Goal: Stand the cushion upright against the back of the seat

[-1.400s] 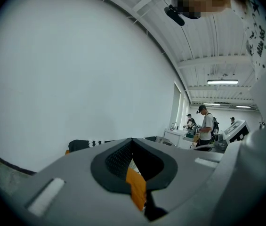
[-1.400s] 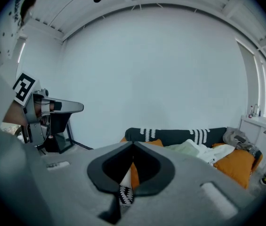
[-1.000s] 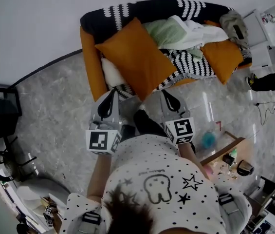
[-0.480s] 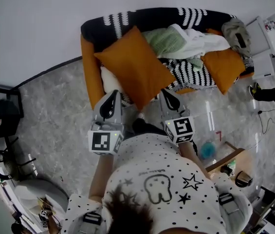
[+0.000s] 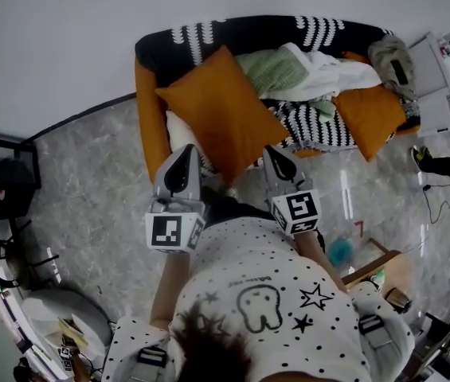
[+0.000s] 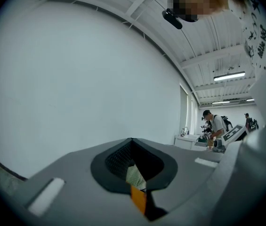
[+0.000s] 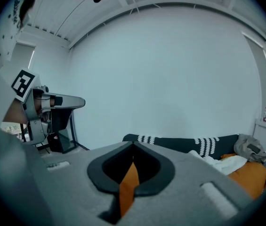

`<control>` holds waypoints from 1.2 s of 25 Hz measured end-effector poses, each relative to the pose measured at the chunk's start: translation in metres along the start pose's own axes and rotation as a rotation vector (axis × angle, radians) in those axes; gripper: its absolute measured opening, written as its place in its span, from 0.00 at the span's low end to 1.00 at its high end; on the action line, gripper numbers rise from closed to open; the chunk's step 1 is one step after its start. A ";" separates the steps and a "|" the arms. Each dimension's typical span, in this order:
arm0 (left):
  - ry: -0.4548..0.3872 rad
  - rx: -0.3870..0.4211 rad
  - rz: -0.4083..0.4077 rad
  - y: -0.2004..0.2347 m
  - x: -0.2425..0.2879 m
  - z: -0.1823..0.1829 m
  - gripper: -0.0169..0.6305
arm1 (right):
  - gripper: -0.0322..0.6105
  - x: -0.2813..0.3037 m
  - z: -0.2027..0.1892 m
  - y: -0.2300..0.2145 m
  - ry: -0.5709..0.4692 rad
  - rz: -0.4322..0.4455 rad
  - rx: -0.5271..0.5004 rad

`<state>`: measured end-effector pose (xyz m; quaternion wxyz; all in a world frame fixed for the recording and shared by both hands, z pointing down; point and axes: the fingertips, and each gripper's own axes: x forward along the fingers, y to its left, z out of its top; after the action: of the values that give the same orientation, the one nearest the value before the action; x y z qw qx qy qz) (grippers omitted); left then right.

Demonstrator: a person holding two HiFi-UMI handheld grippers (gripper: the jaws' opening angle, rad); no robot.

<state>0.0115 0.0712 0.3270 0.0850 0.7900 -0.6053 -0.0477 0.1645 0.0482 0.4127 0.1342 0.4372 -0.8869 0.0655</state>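
At sofa [image 5: 148, 114] front: orange cushion [image 5: 221, 110], edges pinched in my L claw [image 5: 184, 153] & R claw [image 5: 275, 154]; I'd raise evenly, lean on backrest [image 5: 248, 32].

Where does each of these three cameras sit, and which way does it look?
Head view: on the person's head, looking steeply down at a black-and-white patterned sofa and large orange square cushion; dotted shirt, forearms, left gripper and right gripper show.
Left gripper view: rides that gripper, facing a white wall; shut jaws, shirt edge show.
Right gripper view: rides that gripper, facing the sofa; its jaws, the left gripper show.
Shared: head and right gripper views both show the sofa.
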 end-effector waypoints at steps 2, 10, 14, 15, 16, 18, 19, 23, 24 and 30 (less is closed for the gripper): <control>0.004 -0.002 0.000 0.002 0.001 -0.001 0.02 | 0.05 0.002 -0.002 0.000 0.003 -0.003 0.005; 0.011 -0.011 -0.037 0.022 0.023 0.005 0.02 | 0.04 0.023 0.006 -0.005 0.011 -0.046 0.017; 0.012 -0.010 -0.067 0.036 0.039 0.014 0.02 | 0.04 0.038 0.014 -0.006 0.015 -0.073 0.029; 0.013 -0.009 -0.075 0.040 0.043 0.016 0.02 | 0.04 0.042 0.017 -0.006 0.016 -0.077 0.032; 0.014 -0.008 -0.083 0.044 0.046 0.019 0.02 | 0.05 0.047 0.020 -0.005 0.016 -0.082 0.033; 0.019 -0.006 -0.096 0.052 0.052 0.022 0.02 | 0.05 0.055 0.026 -0.004 0.017 -0.092 0.034; 0.022 -0.006 -0.101 0.057 0.055 0.022 0.02 | 0.04 0.059 0.028 -0.003 0.016 -0.097 0.034; 0.029 -0.012 -0.116 0.075 0.065 0.022 0.02 | 0.05 0.073 0.032 0.000 0.017 -0.121 0.031; 0.030 -0.015 -0.123 0.078 0.068 0.021 0.02 | 0.05 0.075 0.032 0.000 0.019 -0.128 0.031; 0.028 -0.024 -0.172 0.084 0.077 0.021 0.02 | 0.05 0.082 0.033 0.002 0.020 -0.169 0.042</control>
<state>-0.0513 -0.0257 0.3249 0.0985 0.8387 -0.5332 -0.0512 0.1093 -0.0210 0.4054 0.1387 0.5124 -0.8440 0.0769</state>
